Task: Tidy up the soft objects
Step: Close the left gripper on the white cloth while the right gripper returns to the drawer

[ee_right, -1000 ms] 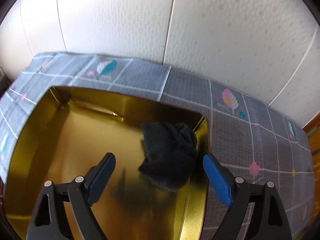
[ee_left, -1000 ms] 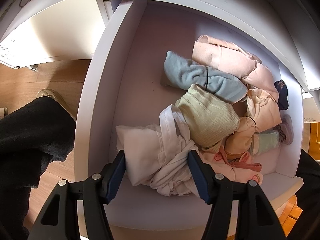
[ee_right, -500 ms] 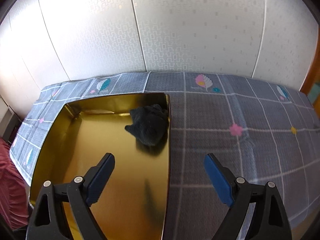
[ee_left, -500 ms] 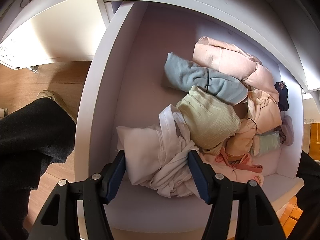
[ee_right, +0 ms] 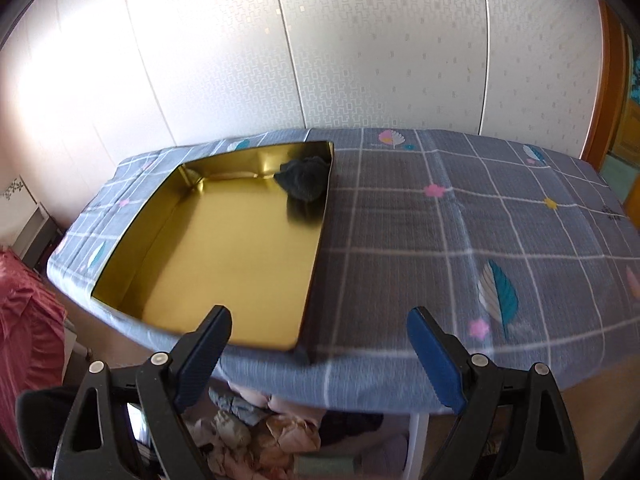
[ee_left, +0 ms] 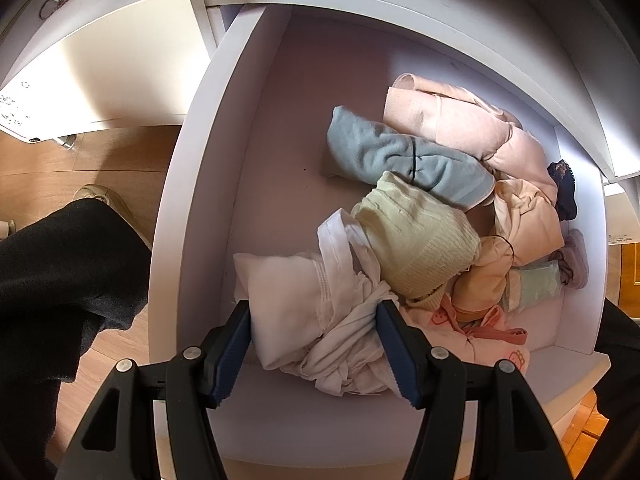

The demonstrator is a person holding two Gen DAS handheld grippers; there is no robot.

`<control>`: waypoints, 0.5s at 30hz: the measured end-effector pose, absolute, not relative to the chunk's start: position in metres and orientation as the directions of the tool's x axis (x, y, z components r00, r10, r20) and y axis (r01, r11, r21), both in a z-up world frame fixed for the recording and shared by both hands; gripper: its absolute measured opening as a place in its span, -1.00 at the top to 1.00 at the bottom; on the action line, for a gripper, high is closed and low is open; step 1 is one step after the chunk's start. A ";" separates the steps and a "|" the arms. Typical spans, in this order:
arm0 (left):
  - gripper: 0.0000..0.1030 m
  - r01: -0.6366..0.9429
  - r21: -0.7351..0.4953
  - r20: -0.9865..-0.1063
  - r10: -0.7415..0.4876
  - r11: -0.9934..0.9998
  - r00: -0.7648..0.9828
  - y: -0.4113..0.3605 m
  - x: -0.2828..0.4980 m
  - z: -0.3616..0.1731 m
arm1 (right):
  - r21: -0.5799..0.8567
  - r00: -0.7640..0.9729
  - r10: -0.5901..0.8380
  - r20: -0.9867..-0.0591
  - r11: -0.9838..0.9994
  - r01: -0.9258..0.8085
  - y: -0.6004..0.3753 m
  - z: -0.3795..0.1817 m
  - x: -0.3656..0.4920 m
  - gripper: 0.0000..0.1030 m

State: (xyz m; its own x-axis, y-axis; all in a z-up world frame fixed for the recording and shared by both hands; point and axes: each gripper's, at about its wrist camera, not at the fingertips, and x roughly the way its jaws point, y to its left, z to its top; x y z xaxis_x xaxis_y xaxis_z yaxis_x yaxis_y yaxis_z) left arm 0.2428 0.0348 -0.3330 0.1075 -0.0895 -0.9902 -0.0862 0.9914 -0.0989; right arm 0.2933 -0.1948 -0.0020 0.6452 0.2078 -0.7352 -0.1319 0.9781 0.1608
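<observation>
In the left wrist view my left gripper [ee_left: 314, 340] straddles a crumpled white garment [ee_left: 316, 312] at the near end of a white drawer [ee_left: 188, 184]; its jaws stand apart on either side of the cloth. Behind lie a pale yellow knit [ee_left: 416, 244], a light blue fleece roll [ee_left: 404, 160] and pink clothes [ee_left: 480, 128]. In the right wrist view my right gripper [ee_right: 320, 344] is open and empty above the table's near edge. A dark sock [ee_right: 302, 180] lies in the far right corner of a gold tin tray [ee_right: 160, 220].
The tray sits on a grey patterned tablecloth [ee_right: 460, 220] before a white panelled wall. The open drawer with clothes [ee_right: 256, 436] shows below the table edge. A dark trouser leg [ee_left: 60, 264] and wooden floor lie left of the drawer. A pink cloth [ee_right: 24, 320] is at far left.
My right gripper has pulled back and up from the tray, leaving the dark sock in its far corner. My left gripper has stayed around the white garment.
</observation>
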 end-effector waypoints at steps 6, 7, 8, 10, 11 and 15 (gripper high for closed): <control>-0.24 -0.087 -0.105 -0.990 -0.095 0.991 0.107 0.038 0.243 -0.334 | 0.130 0.623 0.227 -0.749 0.972 -0.197 -0.184 -0.027 0.243 -0.75; -0.22 -0.088 -0.107 -0.989 -0.098 0.990 0.107 0.039 0.243 -0.335 | 0.130 0.610 0.234 -0.757 0.969 -0.211 -0.181 -0.035 0.236 -0.75; -0.18 -0.089 -0.110 -0.989 -0.100 0.990 0.106 0.039 0.243 -0.334 | 0.133 0.593 0.245 -0.767 0.965 -0.226 -0.178 -0.044 0.229 -0.75; -0.10 -0.087 -0.112 -0.989 -0.103 0.990 0.109 0.040 0.243 -0.332 | 0.146 0.552 0.266 -0.790 0.956 -0.253 -0.171 -0.066 0.218 -0.75; -0.05 -0.085 -0.113 -0.989 -0.104 0.990 0.110 0.041 0.244 -0.331 | 0.152 0.522 0.271 -0.808 0.954 -0.259 -0.168 -0.080 0.214 -0.75; 0.11 -0.092 -0.125 -0.987 -0.115 0.988 0.108 0.042 0.245 -0.327 | 0.204 0.402 0.294 -0.867 0.946 -0.250 -0.161 -0.133 0.211 -0.75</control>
